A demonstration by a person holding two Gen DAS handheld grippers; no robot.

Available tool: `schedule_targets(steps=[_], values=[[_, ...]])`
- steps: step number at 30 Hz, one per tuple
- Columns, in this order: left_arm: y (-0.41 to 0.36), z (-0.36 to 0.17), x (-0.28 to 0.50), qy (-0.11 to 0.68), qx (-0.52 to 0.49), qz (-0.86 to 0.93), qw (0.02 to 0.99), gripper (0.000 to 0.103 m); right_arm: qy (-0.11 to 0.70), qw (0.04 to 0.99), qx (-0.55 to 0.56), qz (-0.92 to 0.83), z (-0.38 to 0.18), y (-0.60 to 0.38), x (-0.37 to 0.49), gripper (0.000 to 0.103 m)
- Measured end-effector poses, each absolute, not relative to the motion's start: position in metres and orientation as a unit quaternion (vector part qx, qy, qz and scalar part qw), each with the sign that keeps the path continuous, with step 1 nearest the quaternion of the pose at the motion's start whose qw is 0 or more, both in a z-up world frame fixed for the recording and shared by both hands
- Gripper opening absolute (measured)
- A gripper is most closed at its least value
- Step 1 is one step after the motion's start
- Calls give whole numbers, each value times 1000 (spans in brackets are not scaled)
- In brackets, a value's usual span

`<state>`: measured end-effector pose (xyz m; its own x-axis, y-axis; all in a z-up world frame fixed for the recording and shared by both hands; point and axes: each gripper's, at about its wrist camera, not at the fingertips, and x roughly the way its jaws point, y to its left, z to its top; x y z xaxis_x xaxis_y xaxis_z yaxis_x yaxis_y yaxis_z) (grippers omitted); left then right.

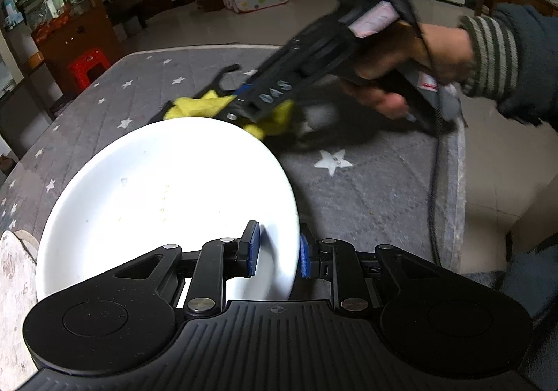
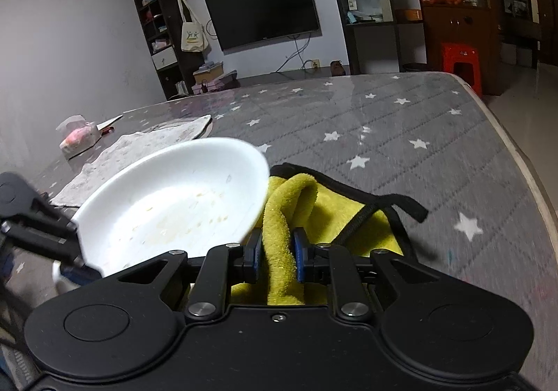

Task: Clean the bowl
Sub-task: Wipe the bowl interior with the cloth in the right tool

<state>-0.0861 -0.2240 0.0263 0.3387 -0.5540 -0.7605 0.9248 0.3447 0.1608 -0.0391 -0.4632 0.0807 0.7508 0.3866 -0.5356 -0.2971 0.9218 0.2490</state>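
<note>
A white bowl (image 1: 164, 196) with pale food smears is held tilted above the grey star-patterned table (image 1: 366, 189). My left gripper (image 1: 275, 253) is shut on the bowl's near rim, one pad inside and one outside. The bowl also shows in the right wrist view (image 2: 174, 202), with the left gripper (image 2: 66, 251) at its left edge. My right gripper (image 2: 277, 253) is shut on a fold of a yellow cloth (image 2: 279, 237) with black trim, just beside the bowl's rim. In the left wrist view the cloth (image 1: 209, 105) and right gripper (image 1: 240, 112) sit behind the bowl's far rim.
A grey patterned cloth (image 2: 139, 150) lies on the table behind the bowl, with a small wrapped packet (image 2: 78, 138) beyond it. The table's right edge (image 2: 516, 154) drops to the tiled floor. A red stool (image 2: 460, 63) stands past the far edge.
</note>
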Motion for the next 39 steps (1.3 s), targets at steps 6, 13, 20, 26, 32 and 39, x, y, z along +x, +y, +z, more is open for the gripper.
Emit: schedule_targets(steps=[6, 13, 20, 26, 32, 39], values=[[-218, 27, -90, 309, 307, -491, 755, 23, 306, 929, 63, 197, 82, -460, -24, 20], [-227, 25, -89, 328, 293, -471, 765, 28, 311, 926, 60, 205, 81, -460, -22, 20], [-248, 31, -79, 328, 276, -449, 784, 44, 309, 927, 66, 200, 79, -458, -36, 20], [-261, 32, -67, 331, 274, -440, 789, 44, 308, 928, 71, 199, 79, -458, -42, 20], [-262, 28, -66, 332, 278, -444, 784, 39, 306, 929, 65, 199, 80, -459, -59, 20], [-259, 25, -67, 323, 283, -452, 782, 39, 303, 929, 66, 200, 80, -459, -86, 20]])
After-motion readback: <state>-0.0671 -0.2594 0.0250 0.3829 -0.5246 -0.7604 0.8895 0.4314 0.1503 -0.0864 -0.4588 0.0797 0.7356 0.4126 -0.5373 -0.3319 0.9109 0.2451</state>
